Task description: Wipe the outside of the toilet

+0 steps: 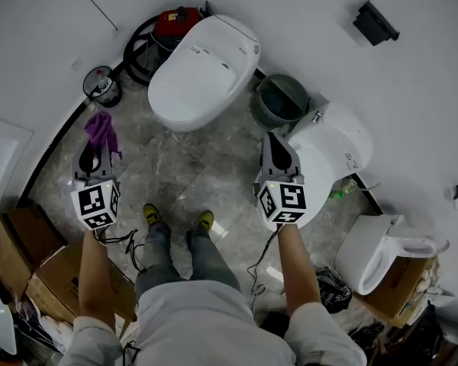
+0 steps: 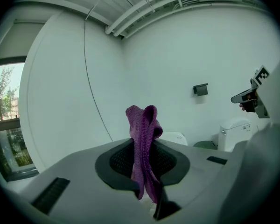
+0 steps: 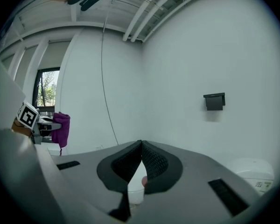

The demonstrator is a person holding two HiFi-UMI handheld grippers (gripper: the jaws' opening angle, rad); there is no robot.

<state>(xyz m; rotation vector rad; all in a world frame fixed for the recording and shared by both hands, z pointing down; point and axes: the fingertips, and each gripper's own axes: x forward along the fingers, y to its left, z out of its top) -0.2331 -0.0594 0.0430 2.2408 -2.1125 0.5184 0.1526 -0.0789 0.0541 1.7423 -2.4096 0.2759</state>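
A white toilet (image 1: 204,71) with its lid down stands against the far wall; the left gripper view shows this toilet (image 2: 173,136) behind the cloth. My left gripper (image 1: 94,149) hovers over the floor to the toilet's left, shut on a purple cloth (image 1: 101,130). The cloth (image 2: 143,139) stands up out of the left gripper (image 2: 143,169) and hangs down between its jaws. My right gripper (image 1: 273,139) is held to the toilet's right, over a second white toilet (image 1: 332,152). The right gripper (image 3: 141,146) has its jaw tips touching, and I see nothing gripped.
A green bin (image 1: 278,97) sits between the two toilets. A red vacuum (image 1: 175,21) with hose and a brush holder (image 1: 101,87) are at the back left. Cardboard boxes (image 1: 30,261) lie left, a third toilet (image 1: 382,250) right. A black box (image 1: 375,23) hangs on the wall.
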